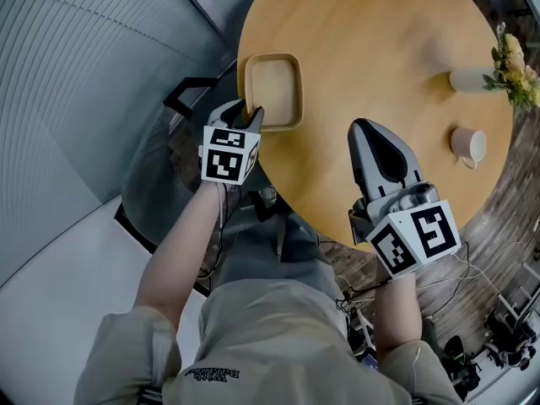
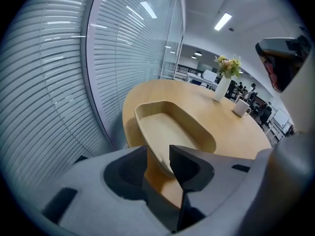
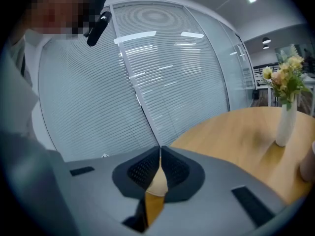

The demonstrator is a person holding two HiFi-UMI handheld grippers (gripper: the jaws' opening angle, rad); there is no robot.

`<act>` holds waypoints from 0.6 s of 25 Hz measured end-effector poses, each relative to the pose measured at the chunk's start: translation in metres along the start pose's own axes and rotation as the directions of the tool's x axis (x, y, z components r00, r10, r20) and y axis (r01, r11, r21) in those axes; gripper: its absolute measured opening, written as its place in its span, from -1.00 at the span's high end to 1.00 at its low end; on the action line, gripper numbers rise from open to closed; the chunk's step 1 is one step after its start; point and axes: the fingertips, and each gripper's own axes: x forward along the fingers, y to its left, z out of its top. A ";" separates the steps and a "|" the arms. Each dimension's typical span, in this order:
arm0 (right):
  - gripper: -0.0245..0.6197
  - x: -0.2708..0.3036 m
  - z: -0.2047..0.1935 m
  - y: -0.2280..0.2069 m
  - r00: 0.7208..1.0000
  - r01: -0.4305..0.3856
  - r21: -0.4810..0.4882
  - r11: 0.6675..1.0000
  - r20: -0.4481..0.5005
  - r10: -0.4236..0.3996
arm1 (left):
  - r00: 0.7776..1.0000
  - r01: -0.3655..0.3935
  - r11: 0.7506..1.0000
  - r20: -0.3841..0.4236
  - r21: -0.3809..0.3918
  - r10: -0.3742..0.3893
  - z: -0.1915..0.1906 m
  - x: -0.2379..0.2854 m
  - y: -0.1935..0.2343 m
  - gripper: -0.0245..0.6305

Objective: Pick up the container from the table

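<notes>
Between the released jaws of our left claw (image 2: 158, 154) sits the near rim of the shallow beige rounded-square container (image 2: 170, 124) on the round wooden desk (image 2: 231, 132). The grasp is in hand; next we should clench, then lift. Beside it, our right claw (image 3: 160, 156) is clenched and empty.

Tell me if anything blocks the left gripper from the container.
Nothing visible does. The open jaws of the left gripper straddle the near rim of the container; the cup and vase stand far across the table.
</notes>
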 end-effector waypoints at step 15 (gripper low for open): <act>0.82 -0.029 -0.001 -0.001 1.000 0.008 -0.007 1.000 0.010 -0.008 | 0.999 -0.020 1.000 0.037 -0.020 0.021 0.004 -0.013 -0.013 0.82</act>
